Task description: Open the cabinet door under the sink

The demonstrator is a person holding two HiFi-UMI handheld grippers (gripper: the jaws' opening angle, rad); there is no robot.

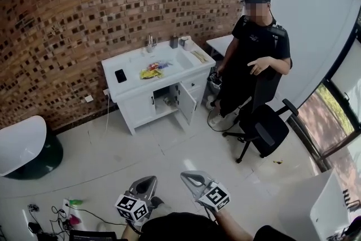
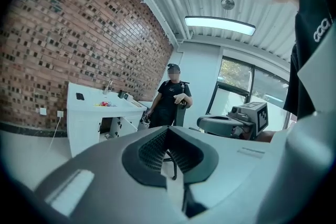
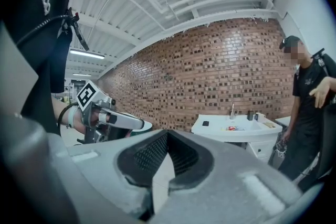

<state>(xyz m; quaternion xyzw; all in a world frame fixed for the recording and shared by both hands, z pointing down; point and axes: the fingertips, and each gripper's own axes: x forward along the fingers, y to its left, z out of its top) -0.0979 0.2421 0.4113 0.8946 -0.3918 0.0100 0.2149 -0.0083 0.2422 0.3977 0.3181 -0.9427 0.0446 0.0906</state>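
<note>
Now, left gripper (image 1: pixel 145 183): your jaws are pressed together on nothing, low by your body.
Cabinet door (image 1: pixel 186 102): under the sink (image 1: pixel 169 59), standing swung open, well apart from both your grippers.
Right gripper (image 1: pixel 192 178): your jaws are pressed together, empty, near the left one.
Person (image 1: pixel 254 48): stands just right of the sink, beside an office chair (image 1: pixel 265 124).

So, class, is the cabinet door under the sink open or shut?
Open: the cabinet door stands swung outward from the sink cabinet, and the dark interior shows behind it.
</note>
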